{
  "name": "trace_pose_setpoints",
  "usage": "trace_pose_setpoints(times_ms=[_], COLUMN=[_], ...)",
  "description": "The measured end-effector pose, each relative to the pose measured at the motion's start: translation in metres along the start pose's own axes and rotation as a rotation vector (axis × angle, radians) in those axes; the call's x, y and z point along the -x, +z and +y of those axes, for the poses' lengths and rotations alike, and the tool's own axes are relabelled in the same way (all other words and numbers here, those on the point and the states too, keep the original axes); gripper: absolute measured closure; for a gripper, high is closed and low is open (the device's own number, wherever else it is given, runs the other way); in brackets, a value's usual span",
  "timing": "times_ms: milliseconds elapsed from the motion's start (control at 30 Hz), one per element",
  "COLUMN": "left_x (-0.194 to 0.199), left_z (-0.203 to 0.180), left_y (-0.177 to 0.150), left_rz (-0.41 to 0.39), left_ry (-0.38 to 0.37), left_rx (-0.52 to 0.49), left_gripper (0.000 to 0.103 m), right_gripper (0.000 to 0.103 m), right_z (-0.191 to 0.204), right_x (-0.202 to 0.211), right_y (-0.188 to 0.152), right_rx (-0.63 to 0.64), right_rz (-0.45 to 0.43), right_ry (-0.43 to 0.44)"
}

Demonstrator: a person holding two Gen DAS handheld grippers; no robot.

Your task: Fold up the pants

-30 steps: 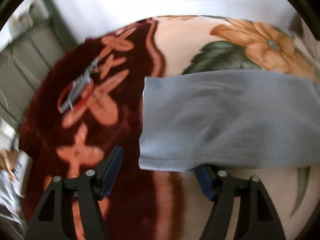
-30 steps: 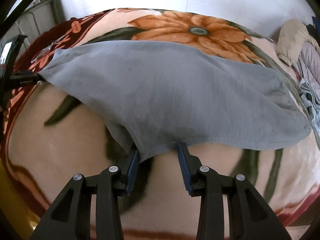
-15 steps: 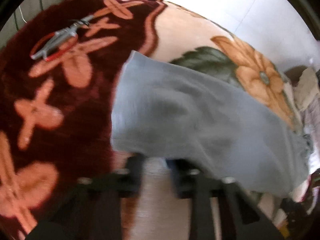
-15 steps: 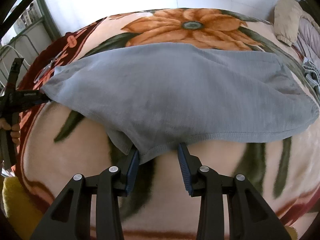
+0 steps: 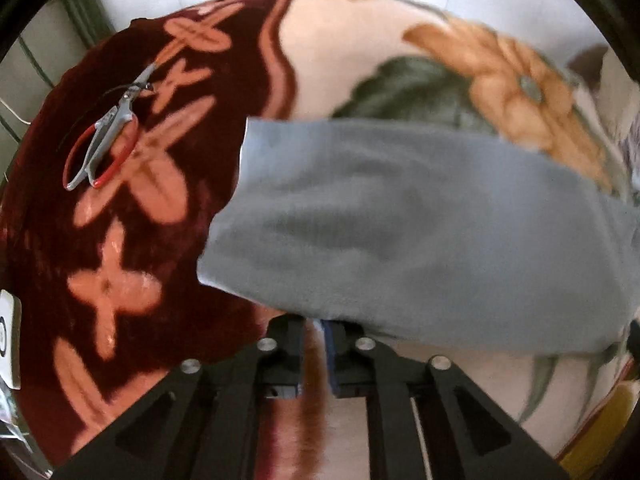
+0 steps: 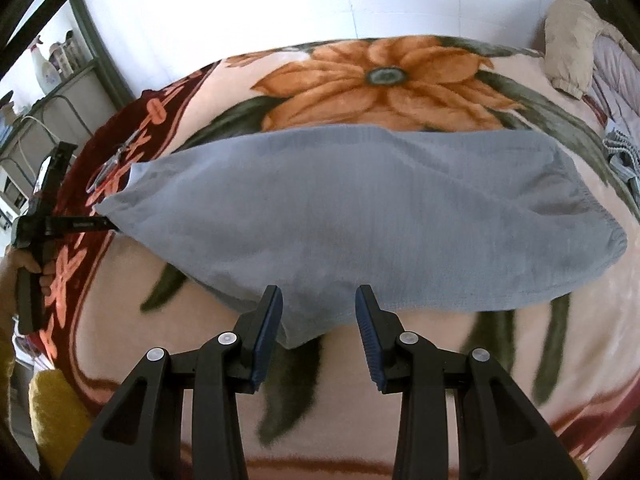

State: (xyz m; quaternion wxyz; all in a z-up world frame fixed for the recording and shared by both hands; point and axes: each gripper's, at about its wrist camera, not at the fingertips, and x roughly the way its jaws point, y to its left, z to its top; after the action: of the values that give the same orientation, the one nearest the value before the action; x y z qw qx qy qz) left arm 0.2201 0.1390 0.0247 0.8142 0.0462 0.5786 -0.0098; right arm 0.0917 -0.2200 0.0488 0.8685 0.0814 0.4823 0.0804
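Note:
Grey-blue pants [image 5: 400,220] lie across a flower-patterned blanket [image 5: 120,260]. My left gripper [image 5: 314,322] has its jaws nearly together on the near corner of the leg hem, and they are opening slightly. In the right wrist view the pants [image 6: 340,208] stretch from that left gripper [image 6: 106,222], held in a person's hand [image 6: 28,264], to my right gripper [image 6: 318,296]. The right jaws stand part way apart with a bunched fold of the near edge caught between the blue pads. The edge runs taut between both grippers, lifted off the blanket [image 6: 400,76].
A grey and red hand tool [image 5: 104,144] lies on the dark red border of the blanket, left of the pants. Beige and other clothes [image 6: 568,40] are piled at the far right. A metal shelf [image 6: 60,80] stands beyond the bed's left side.
The left jaws went from wide open beside the hem to closed on its corner. The right gripper rose slightly with the same fold, and the near edge lifted.

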Motion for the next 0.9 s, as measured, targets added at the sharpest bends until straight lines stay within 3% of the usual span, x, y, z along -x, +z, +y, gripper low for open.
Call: trace_pose_setpoints(times_ms=[100, 200, 267, 433, 533, 700, 800, 900], left_x=[-0.002, 0.0, 0.003, 0.031, 0.041, 0.024, -0.001, -0.014], left_z=[0.01, 0.032, 0.046, 0.061, 0.046, 0.004, -0.01, -0.007], left_y=[-0.009, -0.02, -0.024, -0.022, -0.013, 0.0, -0.004, -0.009], left_rz=[-0.01, -0.01, -0.009, -0.094, -0.141, -0.136, -0.08, -0.108], left_ry=[0.038, 0.156, 0.184, 0.113, 0.022, -0.072, -0.001, 0.04], left_rx=[0.017, 0.046, 0.071, 0.146, 0.147, 0.091, 0.055, 0.047], left_gripper=[0.077, 0.076, 0.076, 0.073, 0.059, 0.056, 0.056, 0.03], right_gripper=[0.064, 0.064, 0.064, 0.064, 0.064, 0.064, 0.064, 0.064], right_z=[-0.001, -0.004, -0.003, 0.001, 0.006, 0.01, 0.014, 0.009], right_x=[-0.005, -0.006, -0.005, 0.002, -0.005, -0.039, -0.037, -0.039], right_y=[-0.006, -0.009, -0.009, 0.001, 0.006, -0.004, -0.017, -0.031], right_rx=[0.012, 0.016, 0.013, 0.011, 0.017, 0.034, 0.087, 0.098], right_rz=[0.032, 0.045, 0.038, -0.013, -0.024, 0.082, 0.093, 0.166], right_ry=[0.002, 0.006, 0.012, 0.029, 0.036, 0.026, 0.003, 0.014])
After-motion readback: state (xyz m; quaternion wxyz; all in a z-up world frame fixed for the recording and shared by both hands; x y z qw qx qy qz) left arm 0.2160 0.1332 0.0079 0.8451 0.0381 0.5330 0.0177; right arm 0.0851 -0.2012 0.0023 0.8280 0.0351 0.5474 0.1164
